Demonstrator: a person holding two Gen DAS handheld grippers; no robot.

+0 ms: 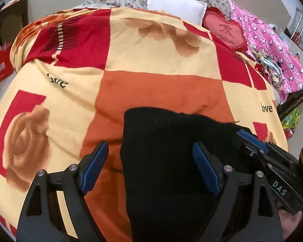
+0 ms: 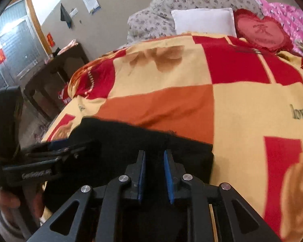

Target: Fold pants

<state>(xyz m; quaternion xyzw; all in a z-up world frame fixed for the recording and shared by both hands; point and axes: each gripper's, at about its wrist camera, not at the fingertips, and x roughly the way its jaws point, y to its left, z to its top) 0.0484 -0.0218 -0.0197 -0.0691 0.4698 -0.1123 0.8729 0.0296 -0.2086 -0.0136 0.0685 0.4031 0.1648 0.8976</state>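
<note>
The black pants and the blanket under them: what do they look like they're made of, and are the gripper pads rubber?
Black pants: soft matte fabric, probably knit or fleece; it reflects nothing and a frayed thread shows at one edge. Blanket: printed plush or fleece by its fuzzy, shallow-wrinkled surface, though the weave is unclear. Left gripper pads: blue with a fine ribbed grain, likely rubber or soft plastic.

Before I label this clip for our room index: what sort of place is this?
Most likely a home bedroom: a bed covered by a rose-patterned blanket, a white pillow and a heart-shaped cushion at its head, and a dark side table beside it.
</note>
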